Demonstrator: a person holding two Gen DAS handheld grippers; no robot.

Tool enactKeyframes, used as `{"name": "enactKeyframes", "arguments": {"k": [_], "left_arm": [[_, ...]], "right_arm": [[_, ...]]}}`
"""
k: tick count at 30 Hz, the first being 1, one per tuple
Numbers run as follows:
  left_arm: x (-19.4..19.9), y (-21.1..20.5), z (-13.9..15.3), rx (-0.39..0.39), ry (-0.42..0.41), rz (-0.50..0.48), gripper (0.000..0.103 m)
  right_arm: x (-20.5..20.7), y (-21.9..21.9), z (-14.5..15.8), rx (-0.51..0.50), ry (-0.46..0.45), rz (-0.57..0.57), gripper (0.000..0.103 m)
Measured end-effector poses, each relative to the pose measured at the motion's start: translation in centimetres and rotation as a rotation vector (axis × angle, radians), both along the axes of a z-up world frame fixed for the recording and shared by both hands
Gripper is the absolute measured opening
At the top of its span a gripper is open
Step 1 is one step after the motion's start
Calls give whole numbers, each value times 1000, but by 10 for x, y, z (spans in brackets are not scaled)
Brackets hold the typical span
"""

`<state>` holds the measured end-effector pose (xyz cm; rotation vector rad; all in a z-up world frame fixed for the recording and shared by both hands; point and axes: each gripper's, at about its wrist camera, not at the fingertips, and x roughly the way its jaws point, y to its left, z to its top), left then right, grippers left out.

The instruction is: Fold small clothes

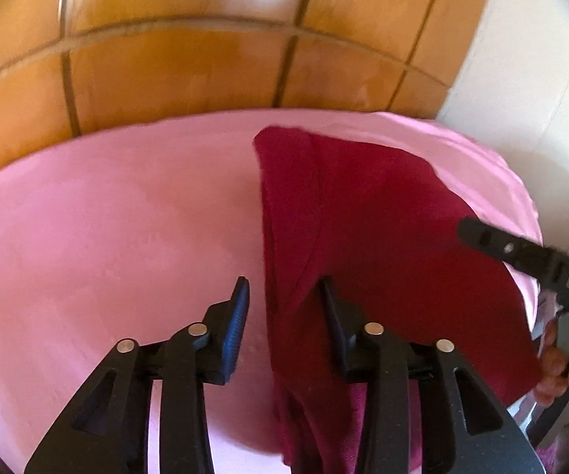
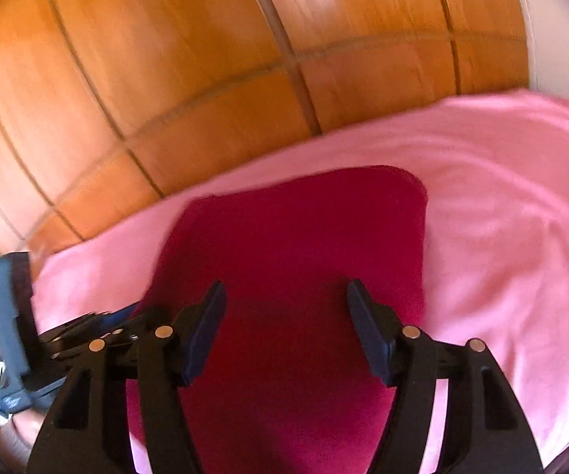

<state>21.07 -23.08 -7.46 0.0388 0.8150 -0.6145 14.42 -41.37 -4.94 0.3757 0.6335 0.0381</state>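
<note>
Left wrist view.
- Left gripper [image 1: 284,296]: both black fingers spread apart, nothing between the pads. The right finger overlaps the garment's left fold line; whether it touches the cloth cannot be told.
- Dark red garment [image 1: 383,237]: small knit piece lying on the pink sheet [image 1: 106,237], toward the sheet's right edge, its far corner near the sheet's far edge. A lengthwise fold or seam runs down its left part. The near end is cut off by the frame and partly hidden behind the gripper's right finger.
- Right gripper [image 1: 466,233]: enters from the right edge, one dark finger over the garment's right side; the second finger is not made out, so its state is not readable here. Lettering on its body is blurred.
- Hand [image 1: 561,367]: partly visible at the right edge, holding that gripper's handle, mostly cut off.
- Wooden panelling [image 1: 205,59]: behind the sheet's far edge; a white wall [image 1: 521,79] to the right.

Right wrist view.
- Right gripper [image 2: 286,300]: fingers wide apart, empty, poised over the garment [image 2: 304,237].
- Garment: rounded far corner clear, near end hidden under the gripper, edges softened by blur.
- Left gripper [image 2: 87,328]: at the left edge, blurred, with a blue-grey body; fingers indistinct.
- Sheet [image 2: 502,217]: wrinkled toward its right edge.
</note>
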Motion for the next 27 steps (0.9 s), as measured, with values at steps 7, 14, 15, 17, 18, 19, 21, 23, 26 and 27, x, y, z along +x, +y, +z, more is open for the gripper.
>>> {"name": "enactKeyframes", "arguments": {"k": [7, 14, 15, 17, 18, 19, 21, 23, 26, 27], "left_arm": [[2, 12, -10, -38, 35, 48, 55], [-27, 28, 5, -6, -46, 143, 82], [-31, 32, 6, -10, -52, 149, 82], [-40, 40, 9, -25, -55, 161, 82], [-44, 42, 10, -24, -63, 165, 82], [-48, 45, 12, -21, -73, 169, 82], [-58, 49, 16, -12, -95, 176, 82], [-67, 54, 19, -12, -112, 189, 82], [-77, 64, 22, -17, -127, 212, 82], [-81, 67, 24, -13, -139, 222, 82]], "right_arm": [[4, 17, -20, -146, -10, -42, 67], [-19, 36, -5, -189, -28, -67, 81], [-26, 40, -4, -203, -35, -73, 81], [-35, 46, -4, -216, -46, -77, 81], [-42, 48, -5, -215, -51, -78, 81], [-50, 50, -6, -210, -54, -78, 81], [-64, 56, -8, -225, -56, -85, 81], [-74, 65, -12, -269, -50, -87, 82], [-85, 75, -21, -284, -13, -65, 86], [-84, 77, -24, -282, 0, -58, 86]]}}
